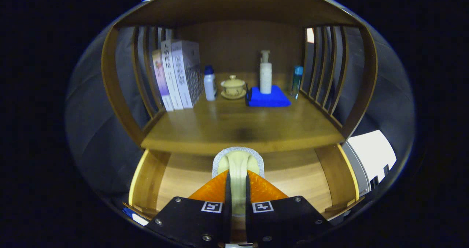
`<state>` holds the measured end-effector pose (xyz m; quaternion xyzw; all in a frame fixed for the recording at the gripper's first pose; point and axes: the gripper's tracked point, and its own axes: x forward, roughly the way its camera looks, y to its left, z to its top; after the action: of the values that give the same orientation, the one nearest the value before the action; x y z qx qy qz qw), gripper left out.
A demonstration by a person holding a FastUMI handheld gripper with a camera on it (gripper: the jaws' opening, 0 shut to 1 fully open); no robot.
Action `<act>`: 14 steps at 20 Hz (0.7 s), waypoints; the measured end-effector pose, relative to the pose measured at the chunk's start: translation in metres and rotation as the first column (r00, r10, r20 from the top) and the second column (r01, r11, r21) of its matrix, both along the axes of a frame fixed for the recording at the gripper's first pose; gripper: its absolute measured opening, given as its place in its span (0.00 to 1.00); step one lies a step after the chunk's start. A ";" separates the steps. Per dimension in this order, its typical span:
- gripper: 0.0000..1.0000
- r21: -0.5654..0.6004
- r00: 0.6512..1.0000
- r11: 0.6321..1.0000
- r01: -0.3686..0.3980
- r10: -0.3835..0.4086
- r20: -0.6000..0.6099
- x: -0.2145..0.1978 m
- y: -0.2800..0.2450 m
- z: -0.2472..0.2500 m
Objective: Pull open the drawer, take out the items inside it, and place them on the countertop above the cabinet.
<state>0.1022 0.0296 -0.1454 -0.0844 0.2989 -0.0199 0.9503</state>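
The gripper point(238, 176) is clamped on a cream-handled brush point(238, 163), both fingers pressing its narrow handle while its grey-edged head sticks out just ahead of the tips. It hangs over the open drawer point(146, 174), whose pale wooden floor looks bare on both sides of the fingers; the part beneath them is hidden. Beyond lies the countertop point(242, 130), bearing books point(177, 76), a small white bottle point(209, 83), a lidded cup on a saucer point(233, 87), a pump bottle point(265, 74) standing on a folded blue cloth point(269, 98), and a teal bottle point(297, 80) partly hidden by the side slats.
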 end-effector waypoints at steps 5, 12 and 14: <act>0.15 -0.014 0.995 0.999 -0.041 0.042 0.087 0.057 0.009 0.028; 0.16 -0.062 0.990 0.994 -0.088 0.095 0.106 0.135 0.004 0.026; 0.17 -0.089 0.992 0.992 -0.089 0.097 0.082 0.148 -0.002 0.015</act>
<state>0.2505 0.0279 -0.1300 -0.1376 0.2525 0.0081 0.9577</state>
